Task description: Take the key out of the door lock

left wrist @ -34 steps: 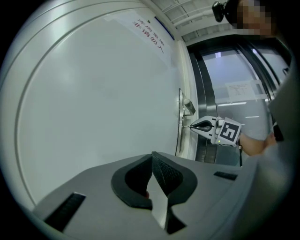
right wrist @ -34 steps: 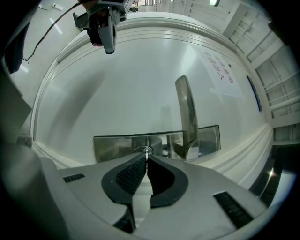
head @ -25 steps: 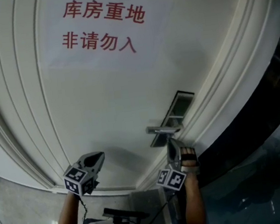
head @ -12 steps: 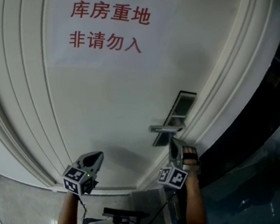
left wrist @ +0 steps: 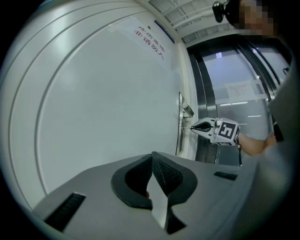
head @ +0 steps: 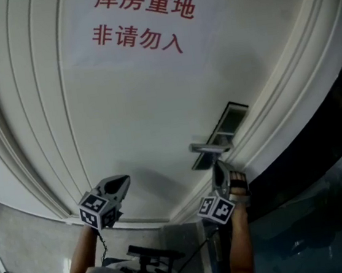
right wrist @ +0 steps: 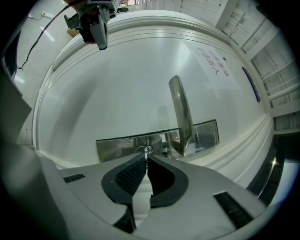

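A steel lock plate (right wrist: 115, 144) with a lever handle (right wrist: 182, 117) sits on the white door. In the right gripper view a thin key (right wrist: 146, 150) sticks out of the round keyhole, and my right gripper (right wrist: 147, 157) is shut on it. From the head view the right gripper (head: 215, 167) points at the lock plate (head: 227, 127) just under the handle (head: 208, 148). The left gripper view shows it (left wrist: 193, 127) from the side, with its tip at the plate (left wrist: 179, 126). My left gripper (left wrist: 152, 158) is shut on nothing and is held away from the door panel (head: 124, 181).
A paper sign (head: 138, 20) with red print hangs high on the door. Raised mouldings (head: 20, 120) frame the door panel. Right of the door are a dark metal frame and glass (left wrist: 234, 84). A black cable (head: 101, 246) hangs by the left arm.
The head view has shifted a little, so the door sits slightly further right in the picture. Both grippers keep their places against the door and lock.
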The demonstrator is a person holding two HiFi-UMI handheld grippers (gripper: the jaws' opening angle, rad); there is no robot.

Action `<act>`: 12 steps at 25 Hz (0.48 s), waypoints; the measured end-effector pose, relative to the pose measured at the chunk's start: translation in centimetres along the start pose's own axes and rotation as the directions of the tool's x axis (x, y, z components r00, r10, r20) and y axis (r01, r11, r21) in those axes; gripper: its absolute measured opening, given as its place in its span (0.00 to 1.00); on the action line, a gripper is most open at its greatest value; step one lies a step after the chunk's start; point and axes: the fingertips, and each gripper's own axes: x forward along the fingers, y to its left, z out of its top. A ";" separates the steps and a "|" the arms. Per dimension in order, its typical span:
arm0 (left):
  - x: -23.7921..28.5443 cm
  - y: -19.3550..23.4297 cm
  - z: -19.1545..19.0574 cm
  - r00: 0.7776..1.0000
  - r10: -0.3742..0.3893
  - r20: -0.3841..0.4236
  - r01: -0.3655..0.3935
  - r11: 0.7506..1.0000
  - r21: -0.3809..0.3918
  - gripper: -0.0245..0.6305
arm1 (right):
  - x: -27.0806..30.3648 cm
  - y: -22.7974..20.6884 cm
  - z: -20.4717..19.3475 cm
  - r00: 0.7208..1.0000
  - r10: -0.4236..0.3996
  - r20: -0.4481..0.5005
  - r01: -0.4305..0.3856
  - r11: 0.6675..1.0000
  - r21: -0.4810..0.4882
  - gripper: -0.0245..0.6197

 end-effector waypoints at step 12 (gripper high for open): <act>-0.2 -0.4 -0.5 1.000 -0.024 -0.010 0.023 1.000 -0.011 0.04 | -1.7 -0.2 0.1 1.000 0.008 -0.001 -0.008 0.999 0.038 0.07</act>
